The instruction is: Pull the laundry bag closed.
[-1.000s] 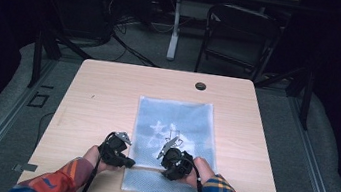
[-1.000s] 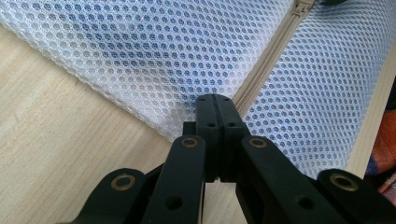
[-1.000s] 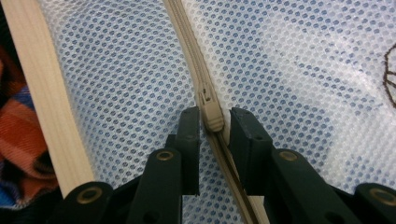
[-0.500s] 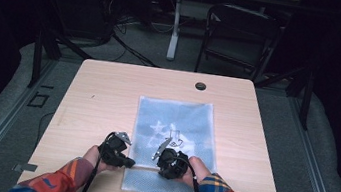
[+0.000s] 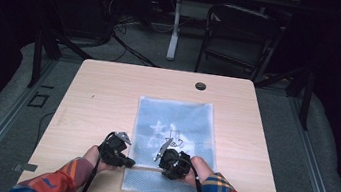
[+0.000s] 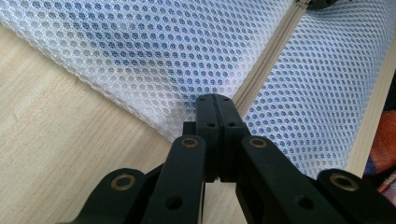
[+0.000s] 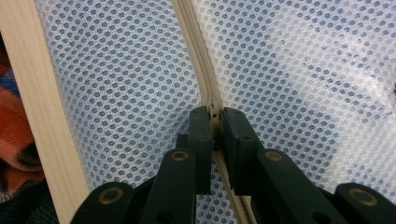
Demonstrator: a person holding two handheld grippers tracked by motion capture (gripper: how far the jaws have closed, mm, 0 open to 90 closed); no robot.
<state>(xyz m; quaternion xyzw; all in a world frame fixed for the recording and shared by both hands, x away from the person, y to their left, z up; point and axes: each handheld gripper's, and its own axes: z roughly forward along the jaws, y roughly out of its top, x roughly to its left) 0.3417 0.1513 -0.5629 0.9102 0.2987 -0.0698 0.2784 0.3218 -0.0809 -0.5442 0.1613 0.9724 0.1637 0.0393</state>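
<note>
While right tongs [image 7: 215, 122] pinch zipper [image 7: 201, 65] | bag [image 5: 175, 122] contents blurred

The mesh bag [image 5: 174, 142] lies flat on the desk [image 5: 103, 91], right of centre, reaching its near edge. My left tool [image 5: 125, 161] sits at the bag's near left edge; my right tool [image 5: 165, 162] rests on the bag's zipper [image 7: 201, 70]

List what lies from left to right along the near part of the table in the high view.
Bare table → left gripper, jaws shut at the mesh bag's left edge → mesh bag → right gripper, shut on the bag's zipper → the person's right hand → bare table.
</note>
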